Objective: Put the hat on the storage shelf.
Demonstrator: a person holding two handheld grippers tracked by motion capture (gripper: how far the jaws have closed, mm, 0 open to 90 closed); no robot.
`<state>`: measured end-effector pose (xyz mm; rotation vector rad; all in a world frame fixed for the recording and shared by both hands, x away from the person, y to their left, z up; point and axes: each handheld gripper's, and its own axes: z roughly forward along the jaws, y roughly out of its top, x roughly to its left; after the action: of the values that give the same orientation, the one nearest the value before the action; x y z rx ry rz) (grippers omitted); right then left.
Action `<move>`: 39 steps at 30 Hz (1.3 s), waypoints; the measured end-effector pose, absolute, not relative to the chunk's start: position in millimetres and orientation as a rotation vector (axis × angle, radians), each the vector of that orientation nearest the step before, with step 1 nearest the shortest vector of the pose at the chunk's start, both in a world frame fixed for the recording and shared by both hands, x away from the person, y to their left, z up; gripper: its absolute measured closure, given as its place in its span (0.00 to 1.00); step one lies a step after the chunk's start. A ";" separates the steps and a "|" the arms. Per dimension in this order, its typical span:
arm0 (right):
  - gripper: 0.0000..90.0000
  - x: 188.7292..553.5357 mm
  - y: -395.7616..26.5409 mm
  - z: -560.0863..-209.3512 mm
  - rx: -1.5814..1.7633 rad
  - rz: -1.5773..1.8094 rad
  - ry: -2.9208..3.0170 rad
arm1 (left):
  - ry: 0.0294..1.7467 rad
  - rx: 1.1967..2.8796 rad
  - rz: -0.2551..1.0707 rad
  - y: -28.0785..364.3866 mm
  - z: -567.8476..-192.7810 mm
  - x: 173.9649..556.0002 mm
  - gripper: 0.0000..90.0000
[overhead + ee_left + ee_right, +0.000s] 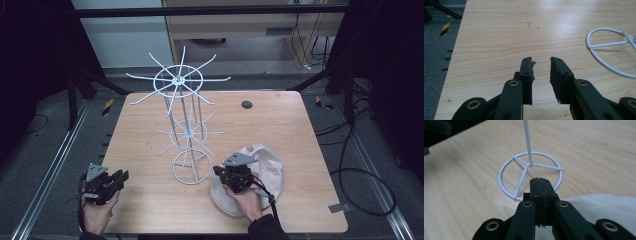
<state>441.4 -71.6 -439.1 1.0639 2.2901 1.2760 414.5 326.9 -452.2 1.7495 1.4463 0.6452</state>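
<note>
Cream cloth hat lies near the table's front right corner, flat on the wooden table, partly under your right hand. No brand, label or writing can be read on it, nor on the grippers or the table.

Right gripper: you hold it over the hat's left edge, tips pointing left toward the rack's base. In the right gripper view the two black jaws are pressed flat together with nothing between them; the cloth shows low at the right of that view, beside and under the jaws, not caught in them.

Left gripper: you hold it near the table's front left corner, well apart from the hat. In the left gripper view the jaws stand partly apart, a narrow gap with bare wood behind it, nothing held.

White wire rack: stands upright at the middle of the table, between your two grippers. Round ring base sits toward the front edge, just left of the hat; two tiers of spokes fan out above it. That base ring lies straight ahead of the right gripper's tips.

Small dark round disc: near the table's far edge, right of centre, away from everything else.

Beyond the table: dark frame bars, cables on the floor at right, yellow-black tape marks off both far corners.
</note>
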 end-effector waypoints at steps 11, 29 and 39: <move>1.00 434.0 -77.9 -456.2 1.084 1.161 2.367 | 1.441 1.757 0.634 326.3 -452.3 414.6 0.81; 1.00 420.7 -105.9 -461.4 1.097 1.107 2.398 | 1.438 1.755 0.627 326.7 -451.8 413.3 0.82; 1.00 414.3 -125.5 -461.4 1.088 1.086 2.417 | 1.429 1.762 0.613 325.1 -451.4 412.3 0.86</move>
<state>414.3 -125.5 -461.4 1.0884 2.4168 1.0858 412.3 325.1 -451.4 1.7622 1.4295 0.6130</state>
